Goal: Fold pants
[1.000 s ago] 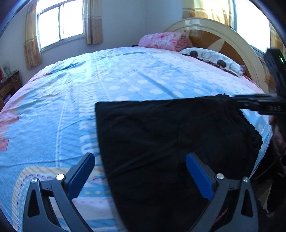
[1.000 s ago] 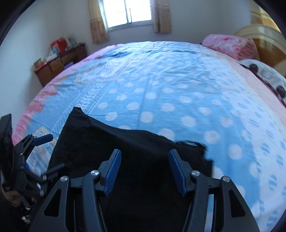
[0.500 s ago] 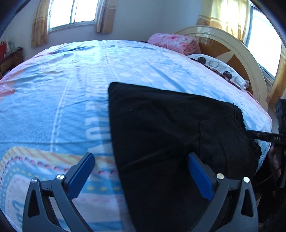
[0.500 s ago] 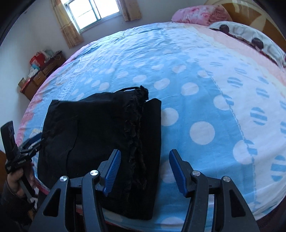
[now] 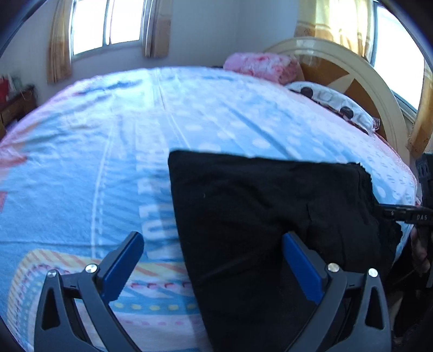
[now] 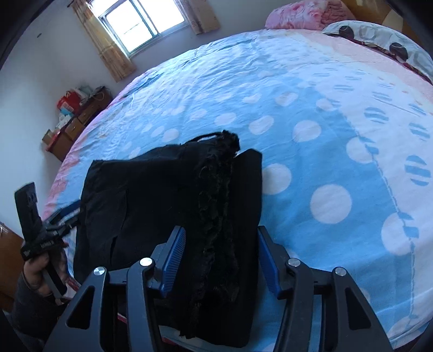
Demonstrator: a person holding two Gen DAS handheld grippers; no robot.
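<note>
The black pants (image 5: pixel 270 216) lie folded in a flat rectangle on the blue dotted bedsheet (image 5: pixel 189 121) near the bed's front edge. They also show in the right wrist view (image 6: pixel 167 205), with a frilly edge on top. My left gripper (image 5: pixel 213 260) is open and empty over the pants' left edge. My right gripper (image 6: pixel 222 257) is open and empty, its fingers either side of the frilly right end. Each gripper shows at the edge of the other view, the right one (image 5: pixel 406 214) and the left one (image 6: pixel 62 216).
A pink folded blanket (image 5: pixel 265 67) and a spotted pillow (image 5: pixel 333 103) lie by the wooden headboard (image 5: pixel 360 81). A cluttered wooden dresser (image 6: pixel 73 121) stands by the wall under the window (image 6: pixel 143 21). The bed's front edge runs just below the pants.
Both grippers have pulled back from the pants and stayed open. The right gripper's view swung so the pants' frilly end now lies between its fingers.
</note>
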